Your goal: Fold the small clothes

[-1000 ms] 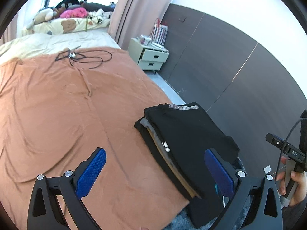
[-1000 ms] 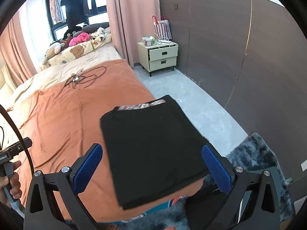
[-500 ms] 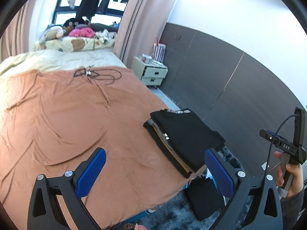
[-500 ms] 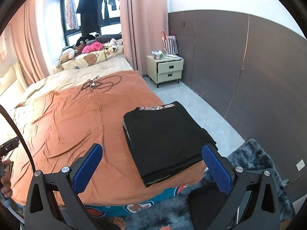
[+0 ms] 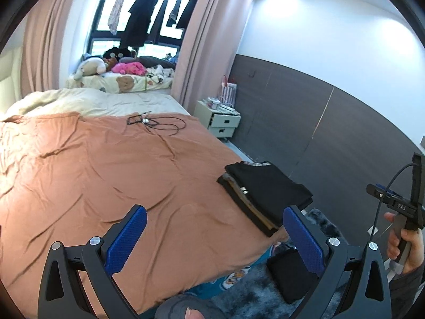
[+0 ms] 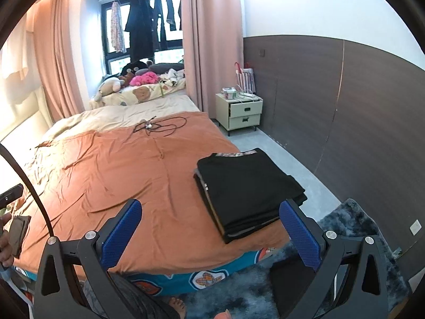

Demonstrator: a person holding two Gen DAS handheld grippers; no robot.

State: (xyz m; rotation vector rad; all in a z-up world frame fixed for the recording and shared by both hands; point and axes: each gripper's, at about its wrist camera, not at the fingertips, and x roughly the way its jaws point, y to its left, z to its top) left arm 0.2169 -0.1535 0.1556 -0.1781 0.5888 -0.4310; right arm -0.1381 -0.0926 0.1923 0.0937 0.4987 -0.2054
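A: The bed (image 6: 111, 170) is seen first, covered by an orange blanket (image 5: 106, 175) with wrinkles across it.

B: And at the bed's right edge near the foot, a stack of folded clothes (image 6: 247, 188) is laid flat, a black garment on top, tan and grey layers shown along its side.

A: Right of the bed's head end, a cream nightstand (image 6: 240, 113) with two drawers is set against the dark wall panel.

B: Below the bed's foot corner, a dark shaggy rug (image 6: 353, 228) is spread on the floor, and a black item (image 5: 289, 276) is left lying on it.

A: Up toward the bed's head end, a black cable (image 5: 156, 123) is coiled on the blanket.

B: The left claw (image 5: 215, 239) is held wide over the bed's foot end, nothing gripped. The right claw (image 6: 211, 232) is spread just as wide above the foot edge, also empty, well apart from the stack.

A: A hand (image 5: 406, 247) is wrapped around the right handle, off the bed's right side.
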